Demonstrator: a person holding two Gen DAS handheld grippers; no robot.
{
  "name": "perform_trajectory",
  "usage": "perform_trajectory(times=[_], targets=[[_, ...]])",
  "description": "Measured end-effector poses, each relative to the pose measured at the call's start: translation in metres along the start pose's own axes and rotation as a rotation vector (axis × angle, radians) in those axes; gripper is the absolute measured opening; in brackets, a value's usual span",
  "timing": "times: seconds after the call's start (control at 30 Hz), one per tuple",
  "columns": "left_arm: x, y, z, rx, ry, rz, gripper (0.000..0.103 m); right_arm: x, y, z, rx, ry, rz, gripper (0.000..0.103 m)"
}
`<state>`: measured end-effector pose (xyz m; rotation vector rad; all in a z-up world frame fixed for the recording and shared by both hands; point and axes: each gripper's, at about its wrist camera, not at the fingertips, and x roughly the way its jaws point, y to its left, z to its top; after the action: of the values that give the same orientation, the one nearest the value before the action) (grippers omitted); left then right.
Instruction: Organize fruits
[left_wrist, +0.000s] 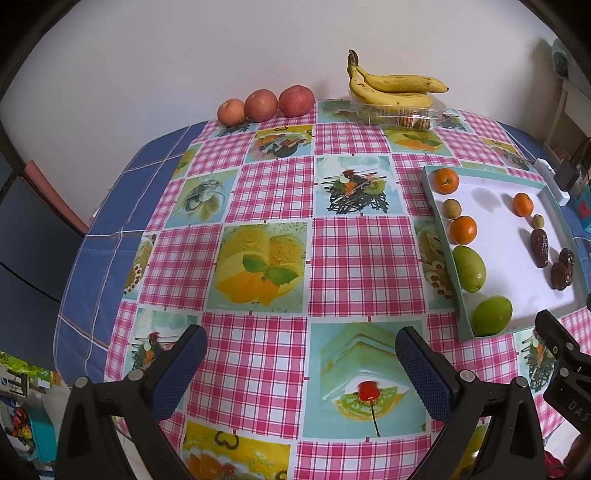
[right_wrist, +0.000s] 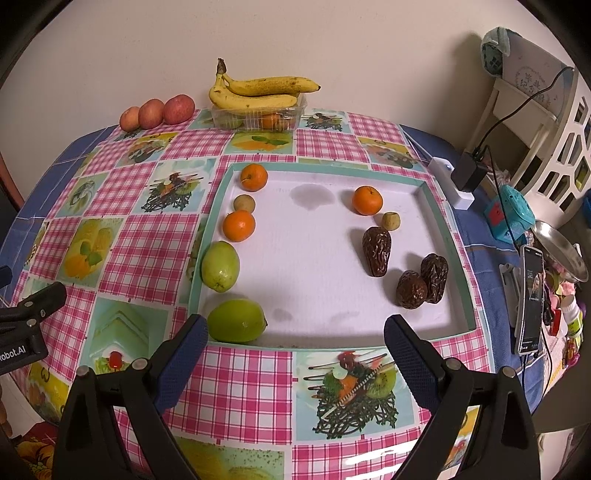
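Facing you is the surface (right_wrist: 255, 373) under its checked cloth, and on it the shallow white tray (right_wrist: 314, 254) that holds most of the fruit. At the far edge, a bunch of bananas (right_wrist: 258, 92) lies on a clear plastic box (right_wrist: 258, 116), with three apples (right_wrist: 157, 109) in a row just beside it.

Inside the tray, two green mangoes (right_wrist: 236, 319) and two oranges (right_wrist: 239, 225) line the left wall with a small brown fruit (right_wrist: 244, 203) between the oranges; a third orange (right_wrist: 366, 200), another small fruit (right_wrist: 390, 220) and three dates (right_wrist: 421, 282) sit toward the right. Like kinds are partly grouped, partly split, so this could be a sorting underway or nearly settled; I cannot tell which.

Your left hand-held gripper (left_wrist: 299, 365) and right hand-held gripper (right_wrist: 295, 354) are both spread wide, holding nothing, each hovering over the cloth short of the tray.

Whichever piece you go for, come down from above with the pads either side of its widest part. Squeeze the dates gently; they look soft and sticky. Round fruit will likely roll, so set it against a neighbour or the wall.
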<state>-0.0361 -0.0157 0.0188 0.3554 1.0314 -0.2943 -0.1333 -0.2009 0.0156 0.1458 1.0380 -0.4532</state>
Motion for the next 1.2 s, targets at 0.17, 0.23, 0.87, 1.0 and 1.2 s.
perform_trajectory(times=[0.17,0.23,0.87,1.0,1.2], targets=[[0.0000,0.0006,0.0000,0.000,0.000,-0.001,0.103,0.0001,0.0004,-0.0001,0.002,0.000,0.000,0.096],[0.0001,0.0013,0.0002,-0.001,0.000,-0.001,0.103,0.0001,0.0004,0.0001,0.002,0.001,-0.001,0.096],[0.0011,0.0021,0.0003,-0.009,0.003,0.001,0.103,0.0019,0.0007,-0.0004,-0.004,0.007,0.004,0.096],[0.0014,0.0025,-0.0001,-0.013,0.004,0.003,0.103,0.0018,0.0011,-0.0005,-0.003,0.007,0.004,0.096],[0.0018,0.0029,-0.0001,-0.012,0.005,0.002,0.103,0.0025,0.0014,-0.0010,-0.005,0.010,0.007,0.096]])
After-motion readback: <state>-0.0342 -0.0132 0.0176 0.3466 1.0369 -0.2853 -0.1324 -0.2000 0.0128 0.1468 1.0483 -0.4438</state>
